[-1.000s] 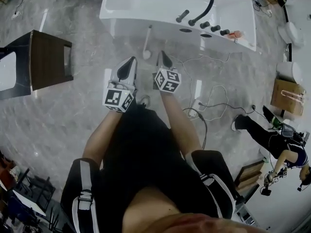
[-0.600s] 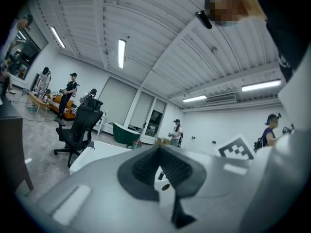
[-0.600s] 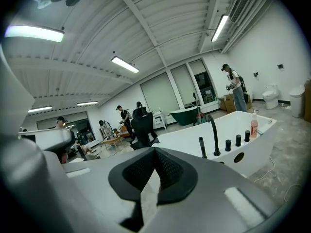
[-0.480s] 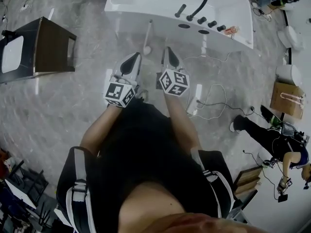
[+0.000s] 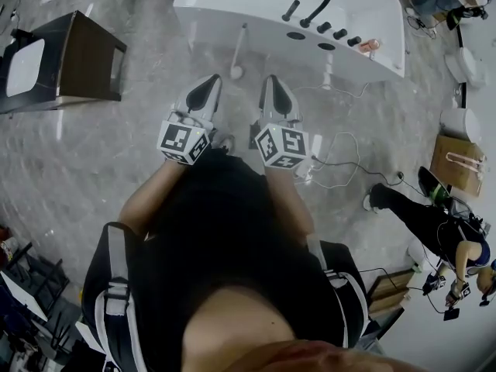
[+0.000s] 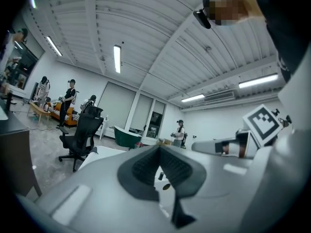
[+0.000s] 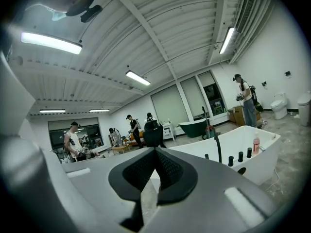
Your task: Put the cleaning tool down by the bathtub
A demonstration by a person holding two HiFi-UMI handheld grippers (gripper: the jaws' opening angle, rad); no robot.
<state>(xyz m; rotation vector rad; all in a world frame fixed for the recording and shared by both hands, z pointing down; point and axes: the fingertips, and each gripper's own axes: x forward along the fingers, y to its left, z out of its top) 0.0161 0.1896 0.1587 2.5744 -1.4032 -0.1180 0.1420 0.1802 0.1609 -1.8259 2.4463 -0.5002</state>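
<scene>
The bathtub (image 5: 356, 14) is showing a smooth, glossy white shell. The floor (image 5: 101, 161) is looking like polished grey marbled stone, while the cabinet (image 5: 93, 60) is showing dark, matt wood.

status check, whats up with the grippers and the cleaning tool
Left hand-held gripper shut, empty; right hand-held gripper shut, empty. Cleaning tool leaning on bathtub side, head on floor. Cables on floor off to right.

No text, brand, number or sign can be read. Only black-and-white square patterns without letters are seen on the left marker cube (image 5: 184, 142) and the right marker cube (image 5: 282, 146). The pink bottle (image 5: 370, 45) on the bathtub (image 5: 232, 6) is shown too small for print.
</scene>
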